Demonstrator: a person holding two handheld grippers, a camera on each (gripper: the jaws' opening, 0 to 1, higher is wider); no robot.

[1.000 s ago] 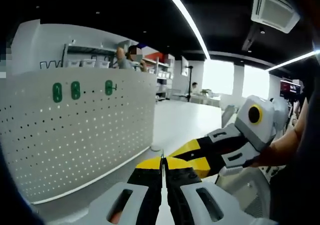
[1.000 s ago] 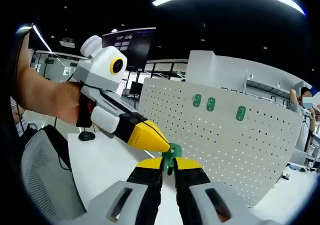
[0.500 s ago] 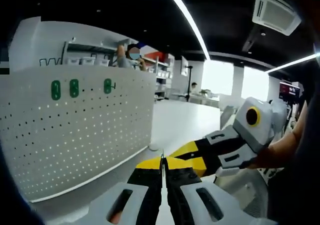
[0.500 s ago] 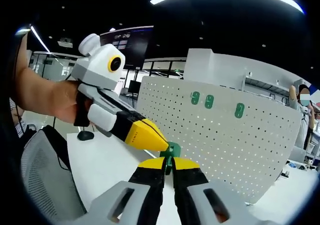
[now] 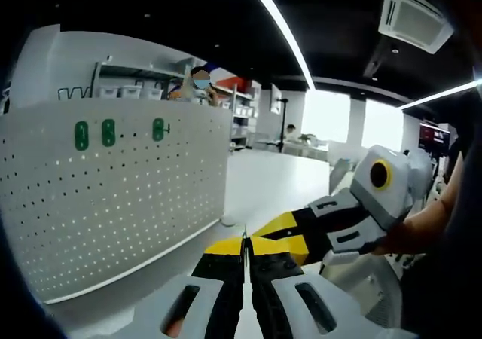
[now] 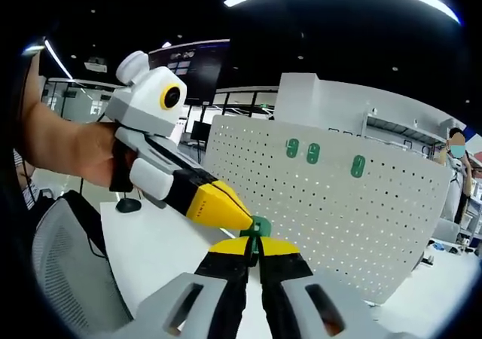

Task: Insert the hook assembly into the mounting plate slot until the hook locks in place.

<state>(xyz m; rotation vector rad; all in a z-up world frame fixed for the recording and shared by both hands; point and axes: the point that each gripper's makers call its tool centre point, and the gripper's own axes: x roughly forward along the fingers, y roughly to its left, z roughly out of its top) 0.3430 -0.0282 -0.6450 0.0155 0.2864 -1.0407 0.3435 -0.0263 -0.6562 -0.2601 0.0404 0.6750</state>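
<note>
**Green hook held between two tools before the pegboard**

Landmark: white perforated pegboard (image 6: 331, 211), standing upright on the white surface (image 6: 162, 252).

1. Right tool (image 6: 252, 242), nearest in the right gripper view. Yellow-tipped jaws are brought together on the green hook assembly (image 6: 259, 227), whose upper part is seen above the tips. The hook is held in front of the pegboard's lower left area, apart from its face.

2. Left tool (image 6: 239, 223), seen in the right gripper view entering from the left, gripped by a person's hand (image 6: 79, 149). Its yellow tip is laid against the hook, just beside the right tool's tips. In the left gripper view the same tool (image 5: 245, 242) is shown with jaws pressed together, only a thin line between them; whether anything is pinched there cannot be told.

3. Right tool as seen in the left gripper view (image 5: 277, 227): entered from the right, its yellow tip met with the left tool's tips, to the right of the pegboard (image 5: 113, 203).

4. Three green mounted pieces (image 6: 312, 153) are set in a row near the pegboard's top edge.

5. A grey mesh chair (image 6: 71, 267) is placed left of the pegboard, beside the surface.

6. Shelving (image 5: 128, 90) and a person (image 5: 197, 83) are seen behind the pegboard.
</note>
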